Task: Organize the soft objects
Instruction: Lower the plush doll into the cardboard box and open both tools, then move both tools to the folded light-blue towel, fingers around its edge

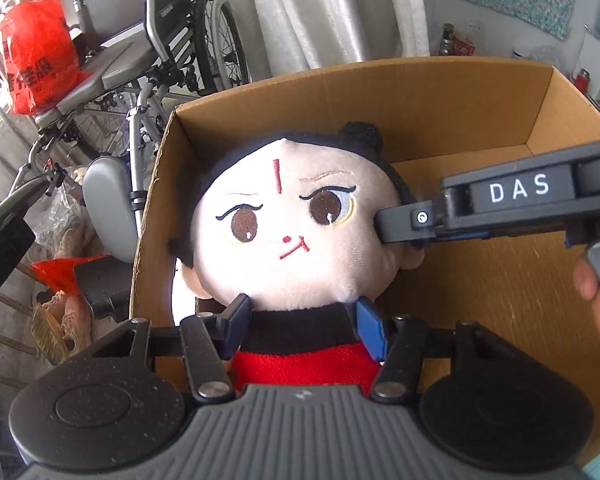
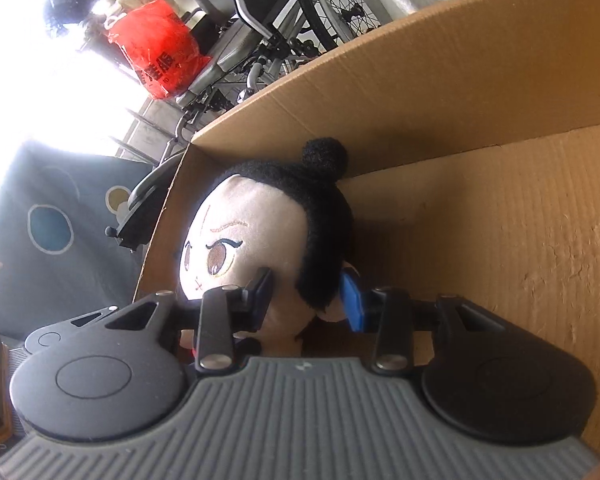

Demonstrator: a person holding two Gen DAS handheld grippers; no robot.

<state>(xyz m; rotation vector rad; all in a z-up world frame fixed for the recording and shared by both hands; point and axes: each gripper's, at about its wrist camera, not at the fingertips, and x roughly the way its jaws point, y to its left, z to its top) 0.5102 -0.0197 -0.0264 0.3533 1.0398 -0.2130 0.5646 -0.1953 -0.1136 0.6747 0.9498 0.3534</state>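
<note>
A plush doll (image 1: 300,232) with a pale face, black hair and a red and black top lies face up in the left end of an open cardboard box (image 1: 380,96). My left gripper (image 1: 303,314) stands open, a finger on each side of the doll's neck, and the collar does not look squeezed. My right gripper (image 2: 305,296) is shut on the side of the doll's (image 2: 244,232) head, cheek and black hair pinched between its pads. In the left wrist view one of its fingers (image 1: 396,224) comes in from the right and presses into the cheek beside the eye.
The box floor (image 2: 520,260) to the right of the doll is bare cardboard. Outside the left wall stand a wheelchair (image 1: 188,40), a red plastic bag (image 1: 36,56) and clutter on the floor. A hand (image 1: 596,292) shows at the right edge. White curtains (image 1: 320,12) hang behind.
</note>
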